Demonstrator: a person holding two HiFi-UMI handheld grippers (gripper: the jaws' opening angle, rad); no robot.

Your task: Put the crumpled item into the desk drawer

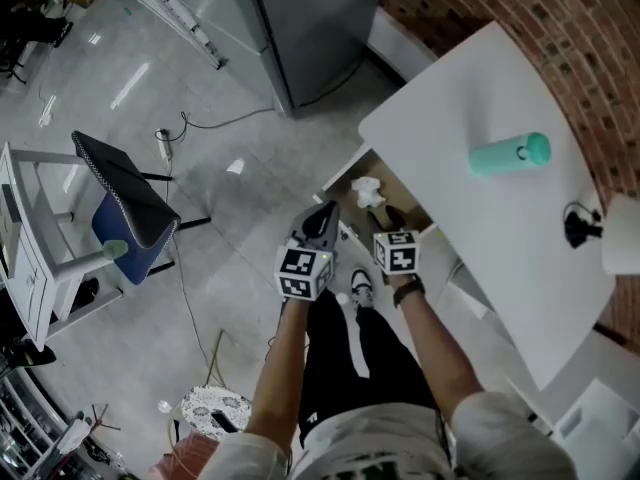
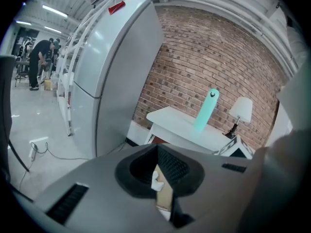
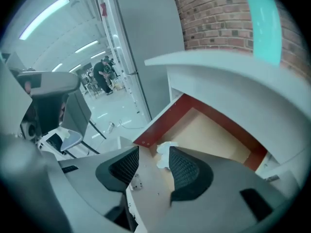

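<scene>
The left gripper (image 1: 322, 213) has its jaws closed together on nothing and hangs just left of the right gripper (image 3: 153, 154), whose jaws stand wide apart and empty. Just beyond the right gripper's tips, the crumpled paper (image 1: 367, 190) lies in the open drawer (image 1: 405, 196) of the white bench (image 1: 470, 78). Farther right, a teal bottle (image 1: 510, 154) sits on the bench.

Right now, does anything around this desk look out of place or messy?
Only the desk drawer hangs open, with a crumpled white item lying in it. The teal bottle and lamp on the desk stand upright.
</scene>
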